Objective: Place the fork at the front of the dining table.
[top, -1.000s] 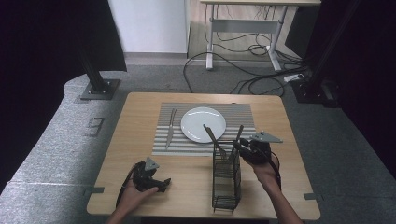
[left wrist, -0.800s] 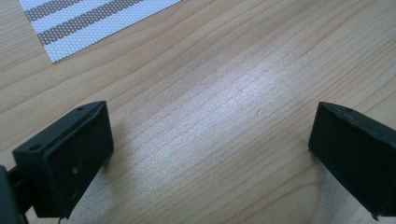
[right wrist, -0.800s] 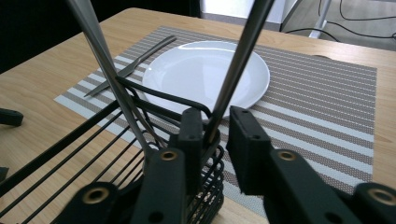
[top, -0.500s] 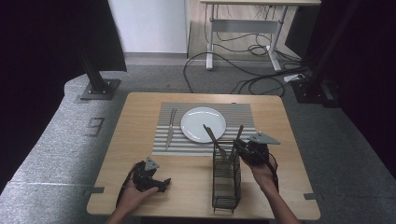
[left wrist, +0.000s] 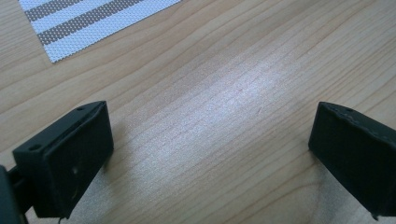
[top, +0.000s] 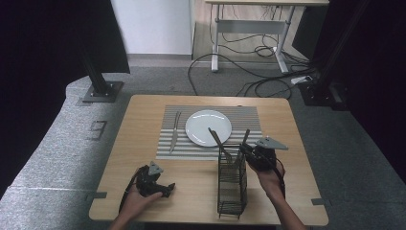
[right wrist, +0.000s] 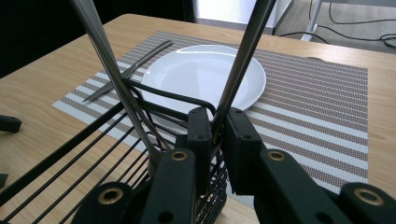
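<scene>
Nearest you, your left gripper (top: pixel 165 188) rests low over the bare front left part of the wooden table (top: pixel 139 115), held in your left hand (top: pixel 136 199). In the left gripper view its two black jaws stand wide apart with nothing between them, only wood grain below and a corner of the striped placemat (left wrist: pixel 88 23) at the top left.

To the right, a black wire cutlery basket (top: pixel 232 184) stands upright near the front edge, just short of the placemat's near border. Your right gripper (top: pixel 248 152), carried by your right hand (top: pixel 269 178), sits at the basket's far right corner, the grey three-cornered plate (top: pixel 271 143) on top of it. In the right gripper view the jaws are clenched on the shaft of a slim metal utensil (right wrist: pixel 240 60), which rises steeply out of the basket; which kind of utensil it is cannot be told, since its working end is hidden among the wires. A second utensil (right wrist: pixel 109 65) leans out of the same basket to the left of the gripped one, free of the jaws.

Beyond the basket, a white plate (top: pixel 208 127) lies in the middle of the placemat, bare. A fork (top: pixel 177 119) and a knife (top: pixel 173 139) lie on the placemat just left of the plate.

Past the far edge of the table, cables (top: pixel 239 62) run over the grey floor beneath a desk frame (top: pixel 249 33).
</scene>
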`<state>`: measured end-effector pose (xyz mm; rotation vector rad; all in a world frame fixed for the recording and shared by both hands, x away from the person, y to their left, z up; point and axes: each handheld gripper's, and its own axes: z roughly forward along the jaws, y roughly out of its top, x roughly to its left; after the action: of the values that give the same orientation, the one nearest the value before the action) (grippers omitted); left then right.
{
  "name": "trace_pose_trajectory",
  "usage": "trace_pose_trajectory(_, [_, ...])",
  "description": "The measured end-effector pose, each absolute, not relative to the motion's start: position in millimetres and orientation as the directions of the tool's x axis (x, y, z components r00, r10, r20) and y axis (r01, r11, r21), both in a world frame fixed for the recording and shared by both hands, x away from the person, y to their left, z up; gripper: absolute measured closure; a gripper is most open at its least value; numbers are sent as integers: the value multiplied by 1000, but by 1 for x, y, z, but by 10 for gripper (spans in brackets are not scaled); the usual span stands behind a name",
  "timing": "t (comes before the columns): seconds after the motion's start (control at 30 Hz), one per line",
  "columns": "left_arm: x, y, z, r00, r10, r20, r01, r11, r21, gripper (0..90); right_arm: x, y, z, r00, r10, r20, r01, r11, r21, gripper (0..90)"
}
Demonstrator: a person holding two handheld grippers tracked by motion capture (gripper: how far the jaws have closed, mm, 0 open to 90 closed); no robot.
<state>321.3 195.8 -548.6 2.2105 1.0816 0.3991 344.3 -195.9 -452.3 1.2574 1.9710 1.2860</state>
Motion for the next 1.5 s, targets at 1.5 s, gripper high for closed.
trace_pose_trajectory(1.5, [322, 196, -548, 617, 787, -7, 594, -460, 660, 0, 317, -234, -389, -525, 837, 153, 228, -34, 973, 866])
